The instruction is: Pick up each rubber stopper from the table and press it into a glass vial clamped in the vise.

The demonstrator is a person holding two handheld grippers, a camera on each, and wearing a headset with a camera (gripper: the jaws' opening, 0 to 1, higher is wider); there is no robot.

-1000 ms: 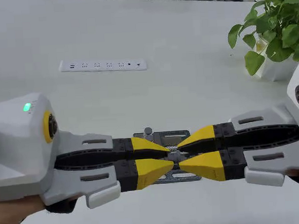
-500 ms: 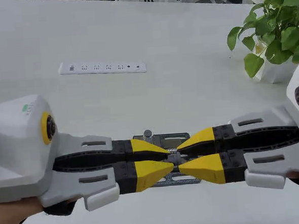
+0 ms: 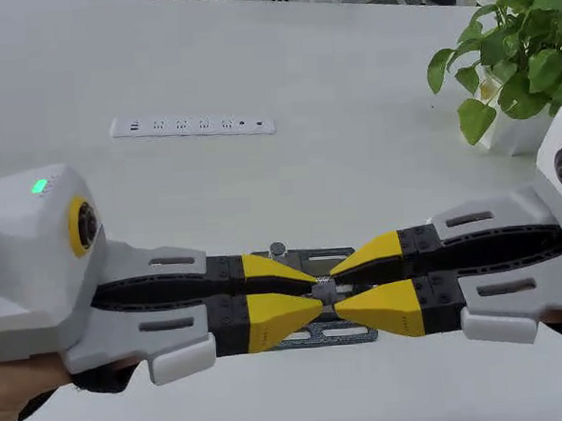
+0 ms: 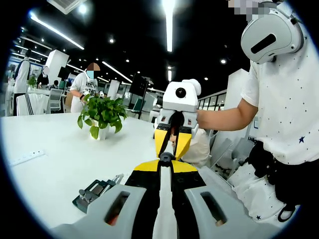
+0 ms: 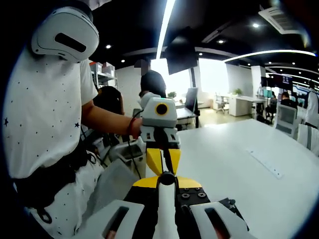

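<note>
A small grey rubber stopper is pinched where the two grippers meet tip to tip. My left gripper comes in from the left, its yellow fingers shut on the stopper. From the right, my right gripper closes on the same stopper. Both hover just above the dark metal vise, whose middle is hidden under the fingers. In the left gripper view the dark stopper sits at my left gripper's tips, with the vise down to the left. In the right gripper view the stopper caps the right gripper's tips.
A white power strip lies further back on the white table. A leafy plant in a white pot stands at the back right. People stand in the room behind.
Both grippers have stayed tip to tip over the vise. The left one has sunk slightly in the picture, and the grey stopper shows more plainly between the tips.
</note>
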